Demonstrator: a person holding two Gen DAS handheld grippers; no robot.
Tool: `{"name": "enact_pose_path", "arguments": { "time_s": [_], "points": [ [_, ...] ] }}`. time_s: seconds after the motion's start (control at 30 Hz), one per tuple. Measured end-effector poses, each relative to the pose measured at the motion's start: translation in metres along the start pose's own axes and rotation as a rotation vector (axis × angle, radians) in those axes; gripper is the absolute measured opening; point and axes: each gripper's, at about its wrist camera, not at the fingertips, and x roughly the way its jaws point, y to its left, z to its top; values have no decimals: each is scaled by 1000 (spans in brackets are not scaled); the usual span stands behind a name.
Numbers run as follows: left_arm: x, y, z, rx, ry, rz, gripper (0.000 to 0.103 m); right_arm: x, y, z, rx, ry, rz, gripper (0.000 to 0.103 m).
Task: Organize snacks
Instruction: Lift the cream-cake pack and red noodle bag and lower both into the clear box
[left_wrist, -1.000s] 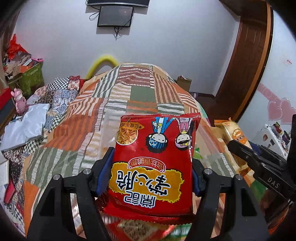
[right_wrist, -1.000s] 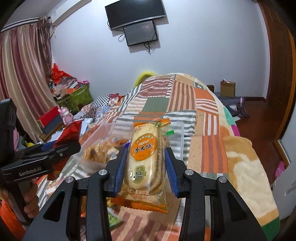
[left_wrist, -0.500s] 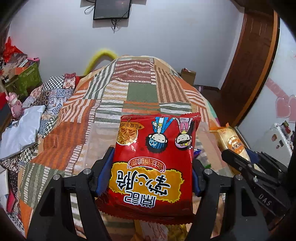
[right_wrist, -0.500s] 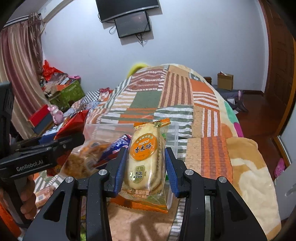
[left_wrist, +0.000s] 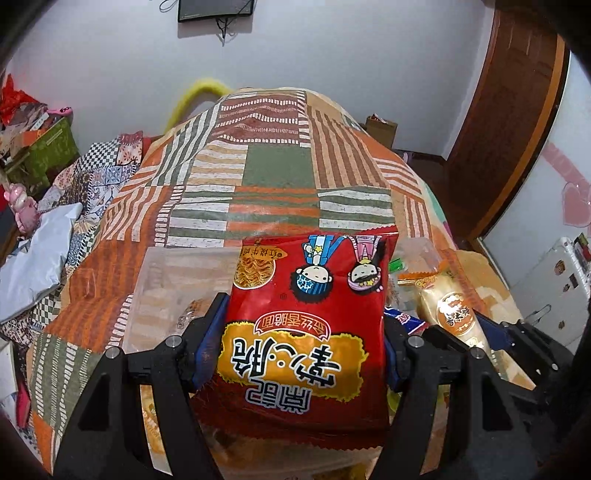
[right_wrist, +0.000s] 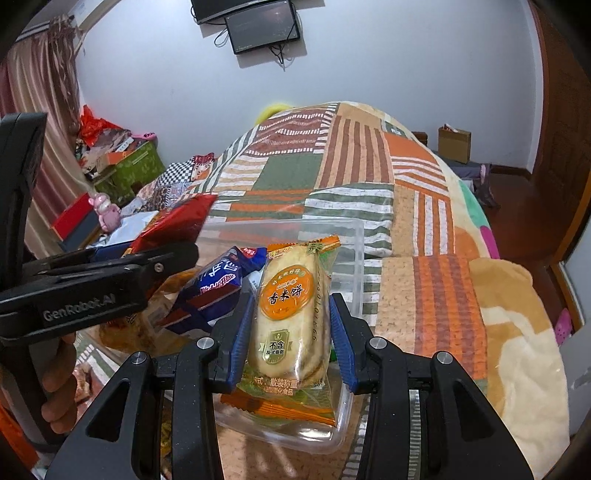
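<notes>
My left gripper (left_wrist: 301, 332) is shut on a red noodle-snack bag (left_wrist: 306, 325) and holds it above a clear plastic box (left_wrist: 166, 291) on the bed. My right gripper (right_wrist: 288, 328) is shut on a rice cracker pack (right_wrist: 290, 310) with an orange label, held over a clear plastic box (right_wrist: 354, 258). A blue snack pack (right_wrist: 218, 284) lies in that box to the left. The left gripper (right_wrist: 110, 277) with the red bag (right_wrist: 177, 221) shows at the left of the right wrist view. The cracker pack (left_wrist: 450, 314) shows at the right of the left wrist view.
The boxes sit on a patchwork quilt (left_wrist: 280, 166) covering the bed. Clothes and a pink toy (right_wrist: 107, 214) lie at the left. A green box (right_wrist: 136, 170) stands by the wall. A wooden door (left_wrist: 509, 110) is at the right.
Both grippers have moved forward and down over the clear boxes with their packs still held. The blue snack pack and box rims have come into closer view.
</notes>
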Motion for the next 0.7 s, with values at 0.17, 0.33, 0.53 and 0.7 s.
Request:
{"name": "enact_pose_path", "arguments": {
  "time_s": [0.17, 0.33, 0.53, 0.7],
  "points": [
    [7, -7, -1, 33, 14, 25, 70, 2, 6, 0, -37, -4, -17, 38],
    [4, -14, -5, 62, 3, 32, 77, 3, 8, 0, -61, -4, -40, 47],
    [-4, -9, -8, 28, 4, 5, 82, -4, 9, 1, -74, -18, -48, 53],
    [-22, -1, -11, 4, -17, -6, 82, -15, 11, 1, -73, -30, -42, 54]
  ]
}}
